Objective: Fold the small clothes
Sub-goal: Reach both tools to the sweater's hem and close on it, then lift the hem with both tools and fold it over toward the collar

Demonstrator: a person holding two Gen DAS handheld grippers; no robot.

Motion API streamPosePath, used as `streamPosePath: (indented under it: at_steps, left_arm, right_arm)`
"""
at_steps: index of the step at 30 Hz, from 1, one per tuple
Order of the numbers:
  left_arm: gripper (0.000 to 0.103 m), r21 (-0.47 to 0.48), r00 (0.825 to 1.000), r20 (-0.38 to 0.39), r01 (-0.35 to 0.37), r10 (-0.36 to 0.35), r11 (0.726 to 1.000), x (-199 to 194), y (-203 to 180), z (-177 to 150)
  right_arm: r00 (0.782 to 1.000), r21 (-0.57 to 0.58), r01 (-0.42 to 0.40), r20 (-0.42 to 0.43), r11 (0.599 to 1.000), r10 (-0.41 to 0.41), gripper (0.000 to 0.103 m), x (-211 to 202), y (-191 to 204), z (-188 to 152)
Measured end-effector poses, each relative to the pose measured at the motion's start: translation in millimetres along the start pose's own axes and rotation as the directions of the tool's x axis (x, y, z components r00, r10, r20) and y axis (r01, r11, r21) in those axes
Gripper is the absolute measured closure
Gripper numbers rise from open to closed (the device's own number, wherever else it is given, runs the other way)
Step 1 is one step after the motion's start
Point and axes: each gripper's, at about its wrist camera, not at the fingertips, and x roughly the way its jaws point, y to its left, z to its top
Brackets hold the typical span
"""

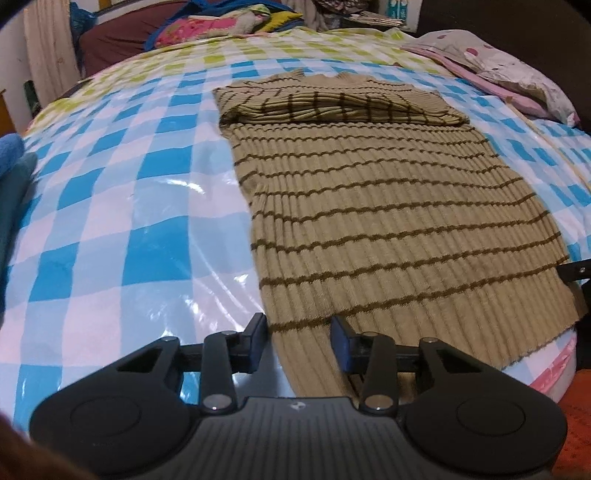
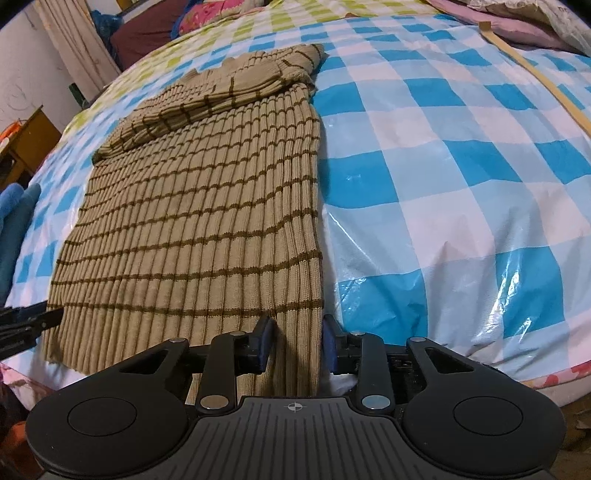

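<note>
A tan ribbed sweater [image 1: 399,221] with thin dark brown stripes lies flat on a bed, on a glossy plastic sheet [image 1: 122,206] checked in blue and white, turning green and white farther back. Its upper part, sleeves included, is folded down across the chest in a thick band; the hem hangs at the near edge of the bed.

The left claw [image 1: 299,341] tilts steeply down at the hem's left corner, its jaws partly closed with the fabric's edge between them; whether the pads press the knit cannot be told. The right claw [image 2: 297,341] tilts down likewise at the hem's right corner, its jaws narrowed around a strip of the sweater's side edge, the blue pads right against the cloth.

A pink-spotted pillow [image 1: 517,77] lies at the far right of the bed, a heap of colourful bedding [image 1: 221,26] beyond its head
</note>
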Motion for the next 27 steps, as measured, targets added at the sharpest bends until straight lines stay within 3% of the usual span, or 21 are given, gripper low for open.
streamPosePath:
  at_steps: [1,2,5,7,9,13,16,19,24,27]
  left_arm:
    - [0.081,-0.006,1.000,-0.005,0.024,-0.024,1.000,-1,2,2]
    - [0.083,-0.019,0.999,-0.012,0.042,-0.042,0.999,-3,4,4]
    - [0.087,-0.063,0.995,-0.007,0.096,-0.097,0.993,-6,11,11]
    - [0.087,-0.112,0.988,0.018,0.151,-0.150,0.982,-8,15,19]
    - [0.087,-0.158,0.980,0.065,0.197,-0.189,0.968,-11,21,33]
    - [0.087,-0.230,0.956,0.190,0.265,-0.224,0.936,-14,38,73]
    - [0.087,-0.240,0.942,0.269,0.270,-0.203,0.933,-9,46,107]
    - [0.087,-0.241,0.932,0.325,0.247,-0.162,0.939,3,54,141]
    - [0.087,-0.279,0.924,0.375,0.191,-0.076,0.941,34,73,187]
    - [0.087,-0.296,0.928,0.372,0.143,-0.023,0.944,59,81,208]
  right_arm:
    - [1.000,-0.007,0.001,0.002,1.000,-0.001,0.078,-1,1,1]
    - [1.000,-0.006,-0.014,0.004,1.000,0.014,0.092,-3,0,1]
    - [0.998,0.001,-0.059,0.023,0.998,0.059,0.094,-12,2,5]
    - [0.990,0.031,-0.133,0.059,0.991,0.131,0.095,-19,3,11]
    - [0.967,0.087,-0.235,0.125,0.968,0.224,0.095,-25,2,21]
    - [0.903,0.165,-0.380,0.278,0.910,0.327,0.095,-32,-2,50]
    - [0.858,0.192,-0.443,0.373,0.876,0.352,0.095,-28,-4,78]
    - [0.828,0.218,-0.471,0.444,0.855,0.343,0.095,-17,-7,110]
    - [0.797,0.262,-0.472,0.535,0.842,0.281,0.095,10,-11,166]
    - [0.794,0.294,-0.448,0.565,0.844,0.224,0.095,32,-16,196]
